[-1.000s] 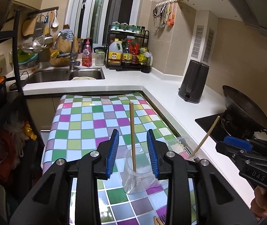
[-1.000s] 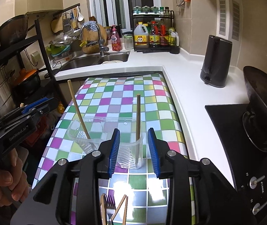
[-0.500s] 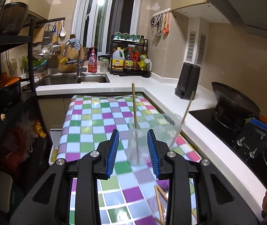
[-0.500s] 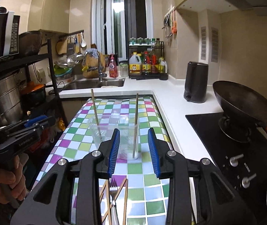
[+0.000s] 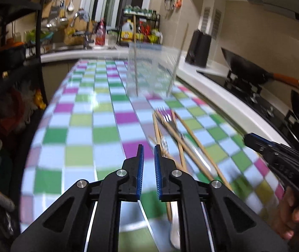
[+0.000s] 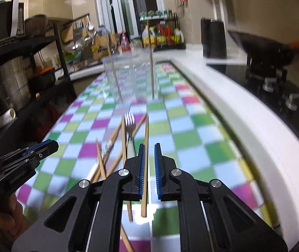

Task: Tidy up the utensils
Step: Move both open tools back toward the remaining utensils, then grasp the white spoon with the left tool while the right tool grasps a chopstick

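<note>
A loose pile of wooden chopsticks [image 5: 191, 147] lies crosswise on the checkered table [image 5: 82, 126], with a fork [image 5: 166, 115] and a spoon [image 5: 174, 237] among them. My left gripper [image 5: 148, 152] hangs low just left of the pile. Its jaws are closing to a narrow gap with nothing between them. My right gripper [image 6: 148, 151] is over the same pile, jaws closing. One chopstick [image 6: 146, 130] runs through the gap along the left pad, and the right pad is clear of it. Beyond stands a clear container [image 6: 128, 77] with two chopsticks upright in it.
A white counter [image 6: 233, 105] borders the table on the right, with a hob and a black wok [image 5: 246, 71] behind it. A dark kettle [image 5: 198, 48] stands further back. A black shelf rack [image 5: 12, 63] lines the left side. The picture is motion-blurred.
Both grippers have pulled back from the clear container and sunk towards the table. Their jaws have narrowed from a wide gap to a slim one. The utensil pile now lies at their tips.
</note>
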Available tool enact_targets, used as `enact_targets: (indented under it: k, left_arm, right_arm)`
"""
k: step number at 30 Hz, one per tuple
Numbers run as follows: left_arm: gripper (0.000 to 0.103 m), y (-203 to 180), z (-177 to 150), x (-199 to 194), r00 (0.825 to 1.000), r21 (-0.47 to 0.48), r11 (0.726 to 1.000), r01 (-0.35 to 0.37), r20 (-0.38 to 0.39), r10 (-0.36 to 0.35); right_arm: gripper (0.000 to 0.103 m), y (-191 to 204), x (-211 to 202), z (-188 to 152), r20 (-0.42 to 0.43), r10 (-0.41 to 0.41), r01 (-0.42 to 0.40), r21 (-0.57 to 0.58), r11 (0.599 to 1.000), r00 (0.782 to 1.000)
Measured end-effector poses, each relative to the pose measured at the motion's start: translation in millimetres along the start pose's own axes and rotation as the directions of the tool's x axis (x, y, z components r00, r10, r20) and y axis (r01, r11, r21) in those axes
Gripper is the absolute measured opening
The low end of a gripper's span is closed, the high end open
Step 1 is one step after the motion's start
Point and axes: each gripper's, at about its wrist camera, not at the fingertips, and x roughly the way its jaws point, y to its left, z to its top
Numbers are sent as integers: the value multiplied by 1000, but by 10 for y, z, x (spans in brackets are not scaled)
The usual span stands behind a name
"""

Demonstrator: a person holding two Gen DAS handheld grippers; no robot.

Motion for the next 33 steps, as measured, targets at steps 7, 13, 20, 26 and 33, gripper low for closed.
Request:
enact_targets:
  k: [7,13,20,26,33]
  left_arm:
    - [11,-54,-440,-31,991,9,996,90,-96,-88]
    - [11,-35,-533,-4,993,-28,997,68,-99,-70]
    - [15,-120,-571,-13,991,3,996,88,-99,-88]
    - [23,-165,-614,21,990,28,997,76,-118,-72]
    - [23,-304,-663,-14,990,98,992,75,-127,-62]
  right_arm:
    - [12,-22,205,-366,-118,20,-19,14,1000,993]
    - [13,96,288,-443,-146,31,-34,-17,999,989]
    - [13,120,281,-476,-148,11,-18,-44,999,989]
    - [15,138,271,-486,-144,-4,-6,-67,998,990]
    - [15,132,266,-479,-142,-32,22,-74,997,989]
